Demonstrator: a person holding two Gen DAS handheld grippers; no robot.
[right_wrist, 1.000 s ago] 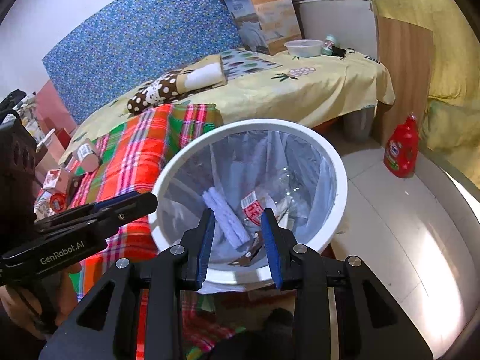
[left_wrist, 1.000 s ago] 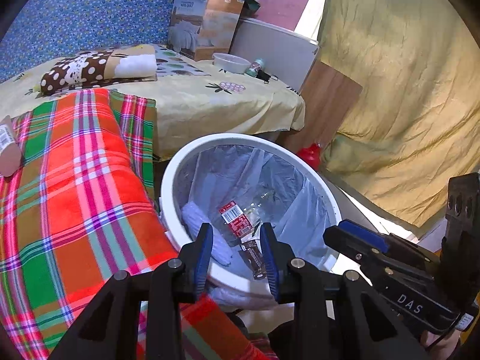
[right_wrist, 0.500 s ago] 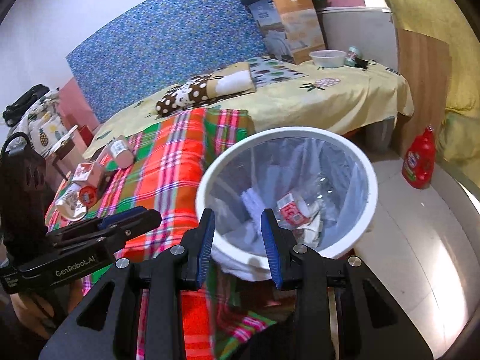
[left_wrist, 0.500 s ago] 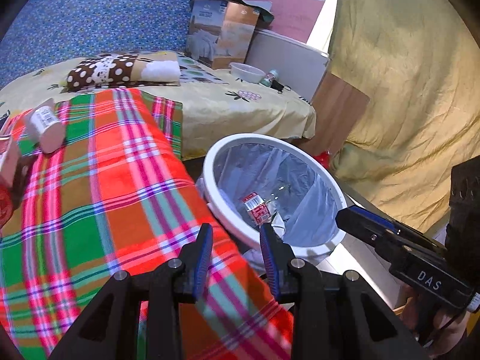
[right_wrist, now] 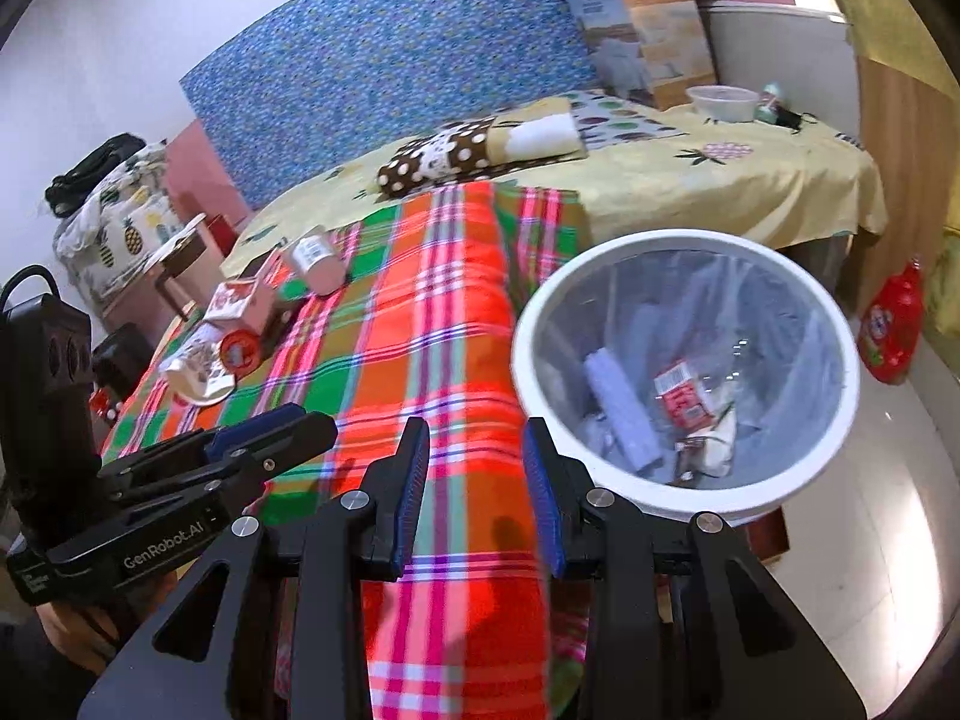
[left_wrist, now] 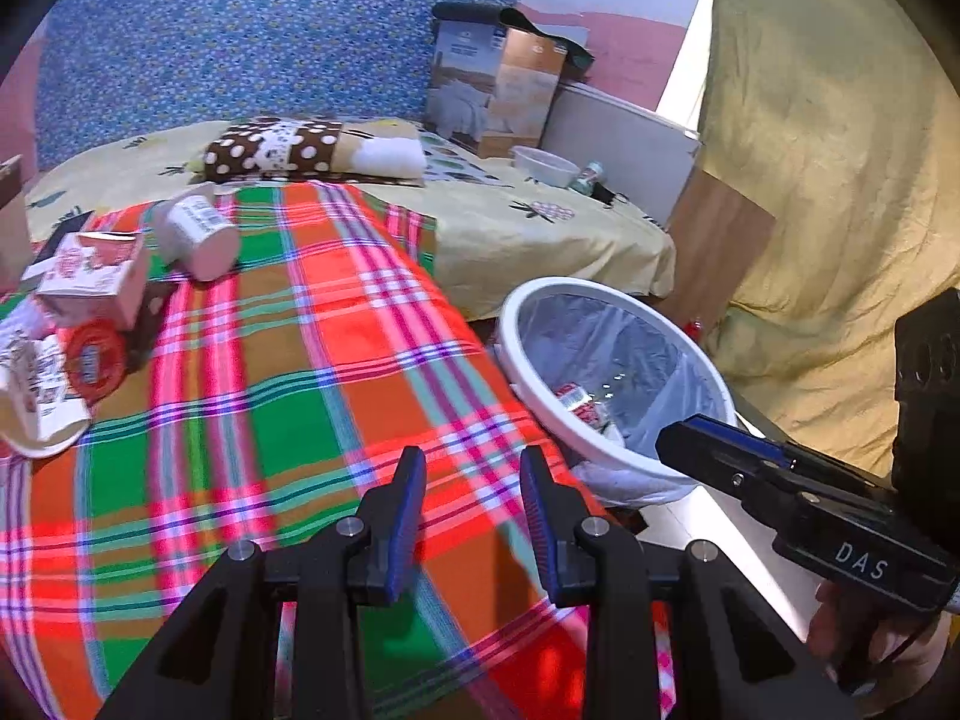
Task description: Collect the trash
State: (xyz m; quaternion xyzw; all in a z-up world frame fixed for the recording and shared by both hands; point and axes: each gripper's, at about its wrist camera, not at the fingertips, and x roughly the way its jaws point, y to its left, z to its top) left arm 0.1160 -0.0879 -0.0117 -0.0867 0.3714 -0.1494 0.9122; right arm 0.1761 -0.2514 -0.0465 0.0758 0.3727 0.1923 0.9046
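A white bin (left_wrist: 600, 285) (right_wrist: 678, 238) with a grey liner stands on the floor beside the bed. It holds a red wrapper (right_wrist: 681, 399) and other scraps. On the plaid blanket (left_wrist: 300, 390), at its far left, lie a pink-and-white carton (left_wrist: 90, 276) (right_wrist: 240, 300), a tipped cup (left_wrist: 198, 234) (right_wrist: 315, 264), a red lid (left_wrist: 93, 354) and a crumpled paper bowl (left_wrist: 33, 402). My left gripper (left_wrist: 471, 456) hangs open over the blanket with nothing between its jaws. My right gripper (right_wrist: 477, 426) is open and empty too, over the blanket's edge just left of the bin.
A red detergent bottle (right_wrist: 894, 324) stands on the floor right of the bin. A spotted pillow (left_wrist: 276, 147), a cardboard box (left_wrist: 498, 96) and a white bowl (left_wrist: 543, 165) sit at the bed's far end. A yellow curtain (left_wrist: 840, 180) hangs on the right.
Both grippers have swung left, from above the bin to over the plaid blanket. The pile of trash at the blanket's left has come into view. Both jaws kept the same gap.
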